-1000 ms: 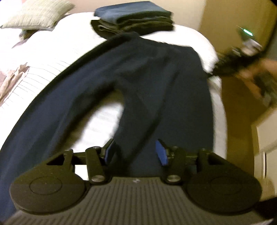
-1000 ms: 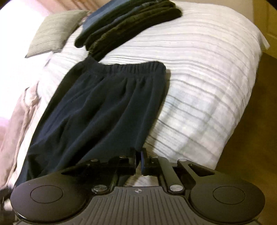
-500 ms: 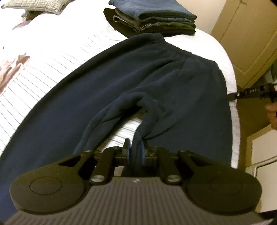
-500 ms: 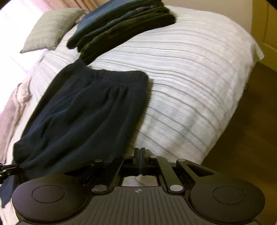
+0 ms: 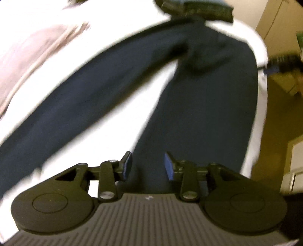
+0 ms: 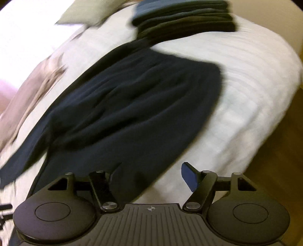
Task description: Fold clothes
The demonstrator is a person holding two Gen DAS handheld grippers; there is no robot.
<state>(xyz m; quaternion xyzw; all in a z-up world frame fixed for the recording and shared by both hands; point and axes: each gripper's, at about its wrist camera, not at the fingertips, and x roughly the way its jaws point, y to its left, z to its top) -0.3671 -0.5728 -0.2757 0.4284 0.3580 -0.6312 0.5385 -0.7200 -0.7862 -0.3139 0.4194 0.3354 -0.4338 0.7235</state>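
Sweatpants [image 5: 198, 106] spread flat on bed [image 6: 246, 90], legs apart, waistband near folded pile [image 6: 185, 20]. My left claw [image 5: 148, 165] wide open over one leg, right claw [image 6: 151, 175] wide open too, holding nothing.

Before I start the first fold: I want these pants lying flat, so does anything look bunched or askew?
Yes. The navy sweatpants are rumpled around the crotch, with ridges of bunched fabric, and the legs splay apart in a V over the white bedspread. Both frames are blurred.

a bedroom: white bed [image 6: 255, 98], pillow [image 6: 85, 15], folded clothes [image 6: 185, 20].
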